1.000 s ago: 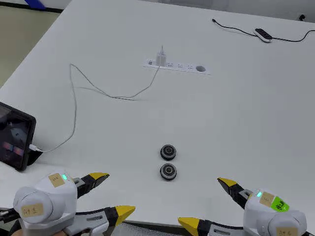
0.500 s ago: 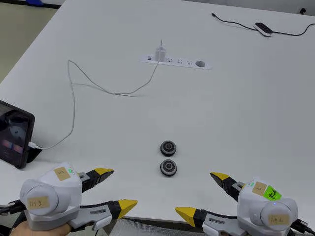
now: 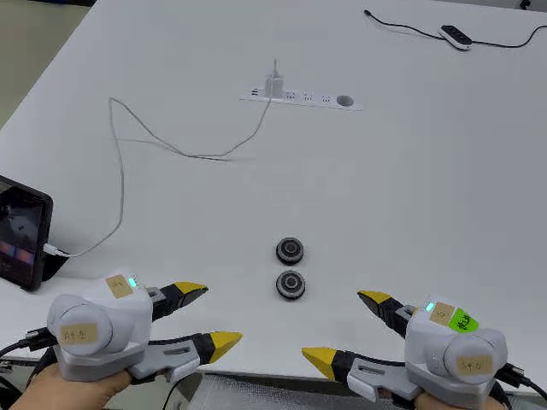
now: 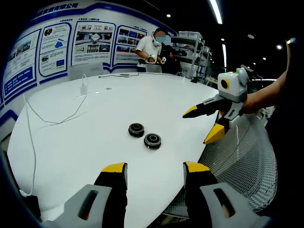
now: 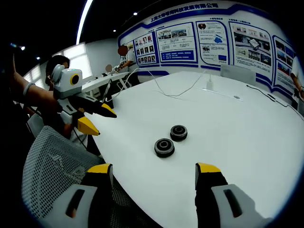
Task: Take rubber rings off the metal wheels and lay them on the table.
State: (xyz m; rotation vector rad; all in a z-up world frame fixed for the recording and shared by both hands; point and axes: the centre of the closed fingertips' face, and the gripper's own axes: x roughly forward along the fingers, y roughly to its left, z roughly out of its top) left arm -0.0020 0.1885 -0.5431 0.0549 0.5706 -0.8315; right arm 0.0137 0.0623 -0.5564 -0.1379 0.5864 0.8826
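Observation:
Two small metal wheels with black rubber rings lie flat on the white table, the near wheel [image 3: 291,284] just in front of the far wheel [image 3: 290,250]. My left gripper [image 3: 213,318] hovers open at the table's front edge, left of the wheels, nothing between its yellow-tipped jaws. To the right of the wheels my right gripper [image 3: 346,329] is open and empty too. In the left gripper view the wheels [image 4: 152,140] [image 4: 136,129] sit ahead, with the right gripper [image 4: 202,124] beyond. In the right gripper view the wheels [image 5: 164,147] [image 5: 178,132] lie ahead, the left gripper [image 5: 97,118] at left.
A white power strip [image 3: 299,98] with a plugged charger lies at the table's middle back; its thin cable [image 3: 120,171] runs to a dark tablet [image 3: 19,233] at the left edge. A black-and-white remote [image 3: 455,36] with cord lies far right. A mesh chair back [image 5: 52,166] stands near.
Both grippers have edged forward, closer to the wheels, still open. The head camera has tilted slightly, so the scene sits a little higher. The wheels have not moved.

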